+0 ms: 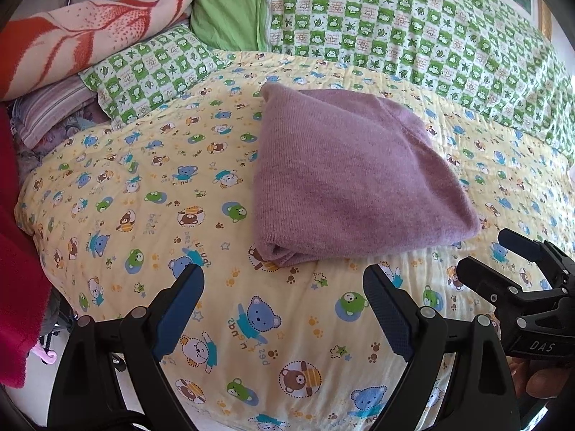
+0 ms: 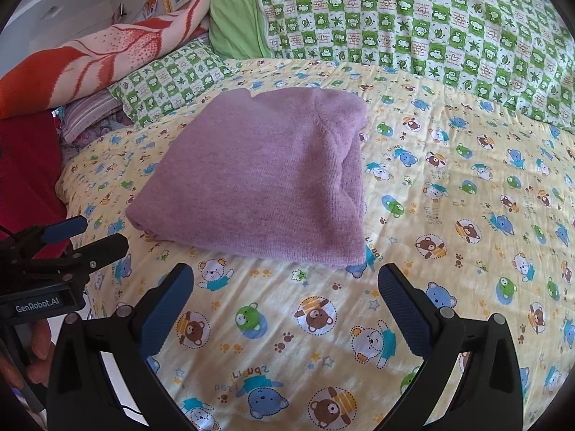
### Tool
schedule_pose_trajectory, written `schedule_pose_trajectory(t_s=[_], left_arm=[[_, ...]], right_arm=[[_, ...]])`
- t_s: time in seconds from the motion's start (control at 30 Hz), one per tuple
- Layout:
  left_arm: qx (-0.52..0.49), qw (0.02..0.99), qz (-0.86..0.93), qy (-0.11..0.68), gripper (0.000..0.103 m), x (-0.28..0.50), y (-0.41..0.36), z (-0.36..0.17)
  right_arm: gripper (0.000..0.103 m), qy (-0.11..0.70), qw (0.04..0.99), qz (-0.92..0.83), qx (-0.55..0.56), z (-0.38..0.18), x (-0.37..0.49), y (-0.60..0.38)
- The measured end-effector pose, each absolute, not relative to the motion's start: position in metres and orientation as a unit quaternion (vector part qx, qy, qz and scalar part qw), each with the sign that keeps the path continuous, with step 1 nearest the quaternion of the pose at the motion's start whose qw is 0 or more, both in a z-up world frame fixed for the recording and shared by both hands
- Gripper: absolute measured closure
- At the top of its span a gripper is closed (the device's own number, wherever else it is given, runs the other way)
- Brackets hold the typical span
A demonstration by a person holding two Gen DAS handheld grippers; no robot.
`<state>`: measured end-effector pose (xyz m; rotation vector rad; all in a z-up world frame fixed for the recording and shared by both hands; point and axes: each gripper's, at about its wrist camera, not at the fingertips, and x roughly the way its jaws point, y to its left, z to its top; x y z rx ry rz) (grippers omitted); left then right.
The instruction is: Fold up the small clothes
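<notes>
- Purple knit garment (image 1: 355, 176), folded, lying on the bear-print quilt (image 1: 143, 194), ahead of both grippers.
- Left gripper (image 1: 284, 287) spread wide, empty, short of the garment's near fold.
- Right gripper (image 2: 285, 289) likewise wide, empty.
- Only in the right view: layered folds at the garment's right edge.
- Underside hidden.

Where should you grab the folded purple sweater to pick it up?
Probably the thick folded near edge of the purple sweater, coming in low from the front. Its layers stack there, so one pinch could hold them together. Both the left tool and right tool are open, just short of it.
</notes>
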<state>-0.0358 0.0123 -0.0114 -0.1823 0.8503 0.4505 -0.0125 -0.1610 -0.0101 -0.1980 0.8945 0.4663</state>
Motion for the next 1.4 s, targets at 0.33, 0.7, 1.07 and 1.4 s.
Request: schedule_pose_trajectory(t_s=[0.33, 0.7, 1.07, 1.4], left_arm=[[-0.087, 0.882, 0.218, 0.408, 0.011, -0.037, 0.0105, -0.0108], [-0.092, 0.88, 0.221, 0.411, 0.011, -0.0376, 0.0126, -0.0107], [-0.093, 0.879, 0.221, 0.411, 0.011, -0.0359, 0.0153, -0.01], [-0.093, 0.878, 0.22, 0.414, 0.011, -0.0344, 0.0167, -0.0109]], right_arm=[[0.001, 0.43, 0.87, 0.222, -0.09, -0.0097, -0.0108, -0.1615], [0.001, 0.431, 0.871, 0.22, -0.087, -0.0092, -0.0114, -0.1621], [0.001, 0.43, 0.87, 0.223, -0.088, -0.0077, -0.0109, -0.1609], [0.001, 0.431, 0.87, 0.221, -0.087, -0.0078, -0.0095, -0.1575]])
